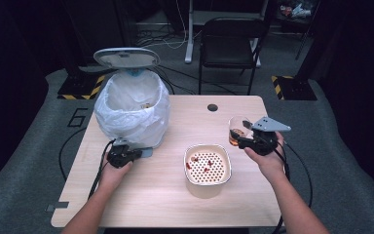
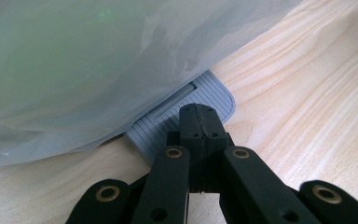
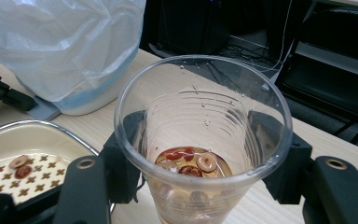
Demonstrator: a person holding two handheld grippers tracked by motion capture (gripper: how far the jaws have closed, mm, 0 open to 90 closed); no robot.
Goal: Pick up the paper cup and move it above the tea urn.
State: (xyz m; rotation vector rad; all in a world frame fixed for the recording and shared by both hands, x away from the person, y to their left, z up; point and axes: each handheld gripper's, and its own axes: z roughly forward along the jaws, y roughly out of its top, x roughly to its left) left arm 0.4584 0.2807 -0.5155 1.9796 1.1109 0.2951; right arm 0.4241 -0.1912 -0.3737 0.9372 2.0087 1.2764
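My left gripper is shut, with its tips resting on the grey ribbed pedal of a bin lined with a white bag. The bin's lid stands open. At the table's right side my right gripper is shut on a clear plastic cup, held upright above the table. The cup holds a little amber liquid with red and brown pieces. A cream strainer bowl with a few red pieces sits on the table between the hands.
The wooden table has a round hole near its far edge. A black chair stands behind the table. Cables trail from both grippers off the table's sides.
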